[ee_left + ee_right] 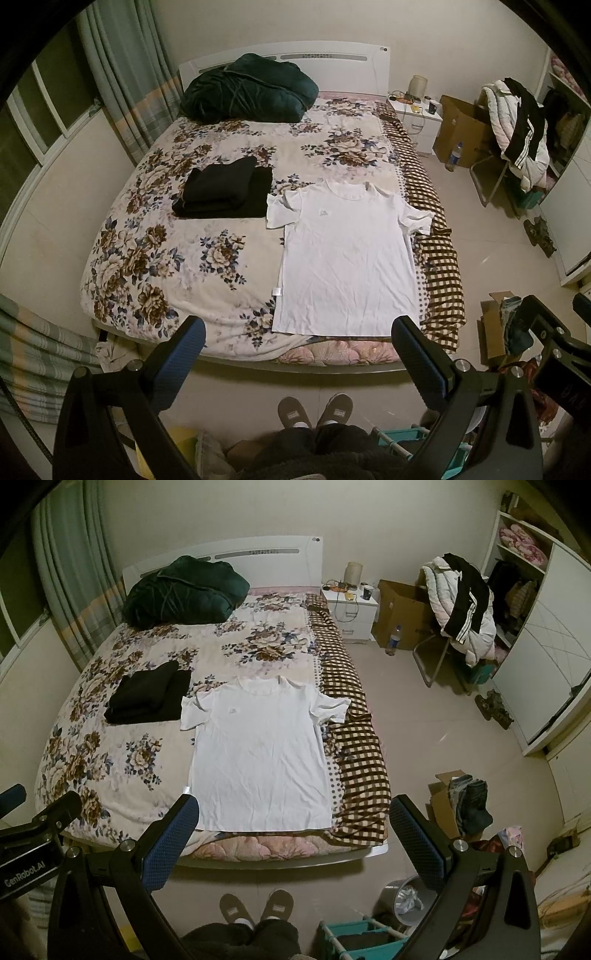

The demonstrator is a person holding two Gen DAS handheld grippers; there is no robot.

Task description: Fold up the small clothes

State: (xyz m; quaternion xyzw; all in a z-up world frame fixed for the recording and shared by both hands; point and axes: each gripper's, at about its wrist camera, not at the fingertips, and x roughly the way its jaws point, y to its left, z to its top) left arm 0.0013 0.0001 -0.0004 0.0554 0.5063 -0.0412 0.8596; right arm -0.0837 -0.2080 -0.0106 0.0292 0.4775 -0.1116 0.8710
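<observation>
A white T-shirt point(347, 258) point(260, 753) lies flat and face up on the bed, collar away from me, hem at the near edge. Left of it rests a pile of folded black clothes point(225, 190) point(149, 696). My left gripper point(301, 326) hangs open in front of the bed's foot, fingers wide, nothing between them. My right gripper point(293, 805) is open too, level with the shirt's hem and empty. Both are held back from the cloth, touching nothing. The left gripper's body point(33, 827) shows at the left edge of the right wrist view.
The bed point(147, 236) has a floral cover and a checked blanket point(354, 753) along its right side. A dark green quilt point(251, 88) sits at the headboard. Right of the bed: nightstand point(351, 613), cardboard boxes point(402, 613), clothes-laden chair point(461, 605), wardrobe point(539, 664). A person's slippered feet point(314, 410) stand below.
</observation>
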